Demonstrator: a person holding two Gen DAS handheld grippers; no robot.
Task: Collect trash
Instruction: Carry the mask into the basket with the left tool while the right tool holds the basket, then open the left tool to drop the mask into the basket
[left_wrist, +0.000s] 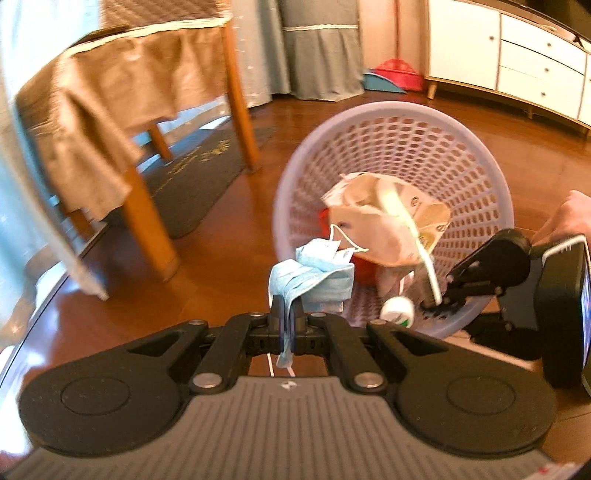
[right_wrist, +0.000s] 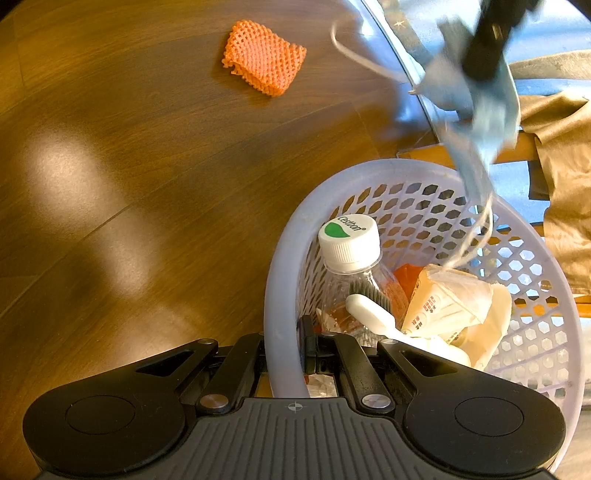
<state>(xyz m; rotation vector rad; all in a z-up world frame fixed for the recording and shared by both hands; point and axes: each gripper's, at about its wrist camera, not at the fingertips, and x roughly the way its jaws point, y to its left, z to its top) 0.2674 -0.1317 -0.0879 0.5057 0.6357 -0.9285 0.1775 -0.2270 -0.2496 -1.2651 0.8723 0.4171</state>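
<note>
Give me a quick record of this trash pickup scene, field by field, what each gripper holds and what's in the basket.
left gripper: jaws shut on blue face mask, held near the basket
right gripper: jaws shut on basket rim
basket: lavender, perforated
basket contents: capped plastic bottle, crumpled beige wrapper, white utensil
still on floor: orange foam net

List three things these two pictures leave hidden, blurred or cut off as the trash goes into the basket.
1. Right wrist view: face mask is motion-blurred.
2. Both views: basket bottom is covered by the bottle and carton.
3. Left wrist view: right gripper fingertips are hidden behind the basket rim; the person's hand is cut by the edge.
</note>
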